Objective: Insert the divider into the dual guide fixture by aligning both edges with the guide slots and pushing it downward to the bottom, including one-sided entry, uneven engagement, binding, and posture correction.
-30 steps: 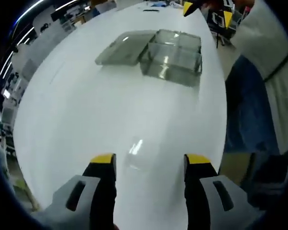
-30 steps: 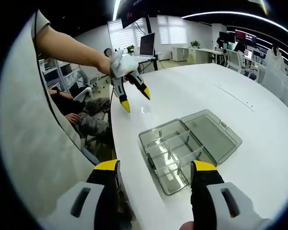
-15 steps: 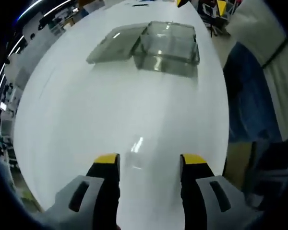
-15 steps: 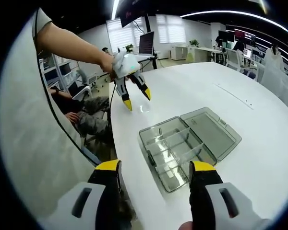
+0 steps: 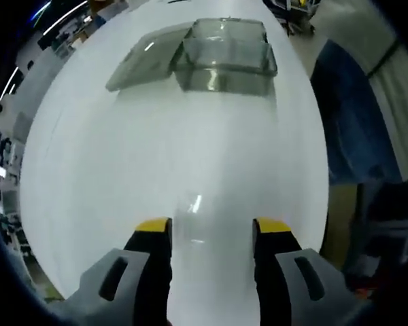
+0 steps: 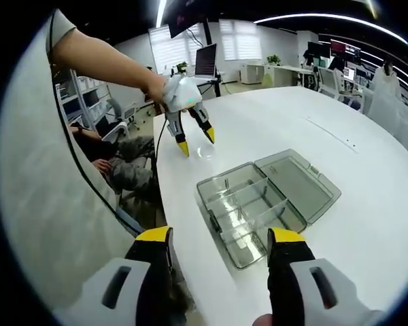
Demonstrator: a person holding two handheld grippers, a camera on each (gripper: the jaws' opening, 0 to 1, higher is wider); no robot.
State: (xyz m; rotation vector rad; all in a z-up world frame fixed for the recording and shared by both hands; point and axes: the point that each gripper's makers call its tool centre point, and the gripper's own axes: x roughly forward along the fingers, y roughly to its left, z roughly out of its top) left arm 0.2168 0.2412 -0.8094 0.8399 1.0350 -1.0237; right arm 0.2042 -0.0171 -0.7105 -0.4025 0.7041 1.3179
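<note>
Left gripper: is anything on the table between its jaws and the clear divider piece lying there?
Nothing visible. The left gripper is open just above the clear divider on bare white table; the compartment box sits well beyond.

Holding the left gripper (image 6: pixel 194 139) low with an outstretched bare arm (image 6: pixel 102 62), jaws parted; keeping the right gripper (image 6: pixel 219 240) raised, jaws likewise spread.

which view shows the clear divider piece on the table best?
Left gripper view: the clear divider lies on the white table right ahead of the open left gripper. The right gripper view shows it as a faint glint under that gripper.
</note>
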